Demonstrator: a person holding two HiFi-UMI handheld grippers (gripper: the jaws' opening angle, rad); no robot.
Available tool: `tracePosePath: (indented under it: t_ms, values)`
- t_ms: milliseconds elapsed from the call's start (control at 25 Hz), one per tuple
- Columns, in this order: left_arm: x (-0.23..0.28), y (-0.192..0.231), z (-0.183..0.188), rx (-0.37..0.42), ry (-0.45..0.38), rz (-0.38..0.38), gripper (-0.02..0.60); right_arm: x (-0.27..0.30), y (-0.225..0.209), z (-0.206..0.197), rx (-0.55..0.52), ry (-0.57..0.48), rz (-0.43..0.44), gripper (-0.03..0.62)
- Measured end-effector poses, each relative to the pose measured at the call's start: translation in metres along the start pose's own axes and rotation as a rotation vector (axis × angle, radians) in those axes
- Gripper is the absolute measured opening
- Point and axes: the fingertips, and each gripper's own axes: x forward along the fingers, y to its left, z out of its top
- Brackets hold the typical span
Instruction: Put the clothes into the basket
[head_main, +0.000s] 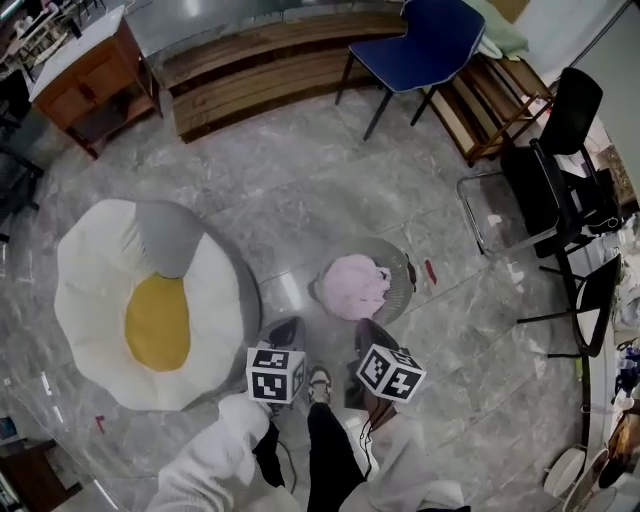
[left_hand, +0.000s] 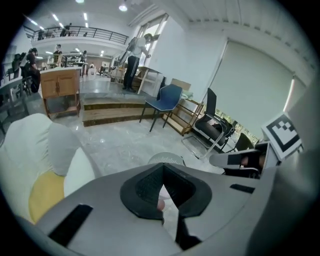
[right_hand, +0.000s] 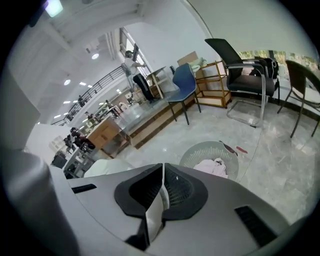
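Hovering side by side over the grey marble floor (head_main: 300, 180), the left gripper (head_main: 287, 328) and the right gripper (head_main: 368, 330) are pointing towards the basket (head_main: 404, 263). Each is showing a cube with black-and-white square markers to the head view, the only print that can be made out.

In the left gripper view the jaws are meeting at their tips with nothing clamped between them. The right gripper is showing the same in its own view: its jaws are pressing together and are empty.

Pink clothes (head_main: 353, 286) are lying bunched inside the round slatted basket, which is standing on the floor just ahead of both grippers. A small red object (head_main: 429, 270) is lying on the floor just beside the basket. A white beanbag (head_main: 90, 300) with a yellow centre is sitting to the left, and a blue chair (head_main: 420, 45) is standing further off.
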Motion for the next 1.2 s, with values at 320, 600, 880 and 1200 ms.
tracePosePath:
  t_ms: [320, 600, 880, 1200]
  values:
    - [-0.093, -0.005, 0.052, 0.042, -0.034, 0.026, 0.003, -0.097, 0.055, 0.041, -0.19, -0.081, -0.057, 0.031]
    - [-0.154, -0.023, 0.078, -0.118, -0.113, -0.017, 0.003, -0.172, 0.053, 0.061, -0.109, -0.166, -0.129, 0.031]
    - [-0.18, -0.037, 0.108, -0.065, -0.171, -0.069, 0.003, -0.214, 0.066, 0.099, -0.101, -0.273, -0.148, 0.031]
    - [-0.185, -0.045, 0.122, -0.032, -0.186, -0.094, 0.003, -0.226, 0.077, 0.091, -0.092, -0.275, -0.144, 0.029]
